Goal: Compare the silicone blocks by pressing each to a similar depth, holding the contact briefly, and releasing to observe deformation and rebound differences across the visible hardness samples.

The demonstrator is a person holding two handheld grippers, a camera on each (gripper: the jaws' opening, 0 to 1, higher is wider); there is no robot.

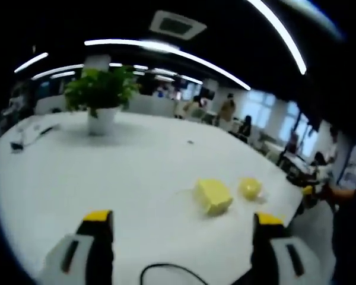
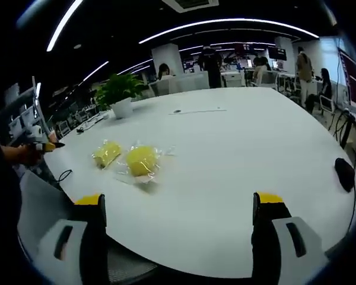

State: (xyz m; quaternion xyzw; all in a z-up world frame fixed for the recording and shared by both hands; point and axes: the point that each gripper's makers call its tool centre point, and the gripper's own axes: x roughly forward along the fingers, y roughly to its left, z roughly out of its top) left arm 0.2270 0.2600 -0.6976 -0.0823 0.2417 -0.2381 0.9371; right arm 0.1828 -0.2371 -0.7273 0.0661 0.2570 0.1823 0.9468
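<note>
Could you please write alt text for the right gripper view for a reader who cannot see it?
Two yellow silicone samples, a round one and a block, lie side by side in clear wrap on a white table, ahead of the open right gripper, whose jaws hold nothing. A potted plant stands farther back in an office with people.

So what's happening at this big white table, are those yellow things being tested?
A person holds a two-jaw gripper in each hand over a white table. Both the left gripper and the right gripper are open and hold nothing. Two yellow silicone pieces lie on the table, apart from the jaws: a block-shaped one and a rounder one, which seems wrapped in clear plastic. Neither is being pressed at this moment. A potted plant stands farther back, and other people sit or stand in the office behind.
</note>
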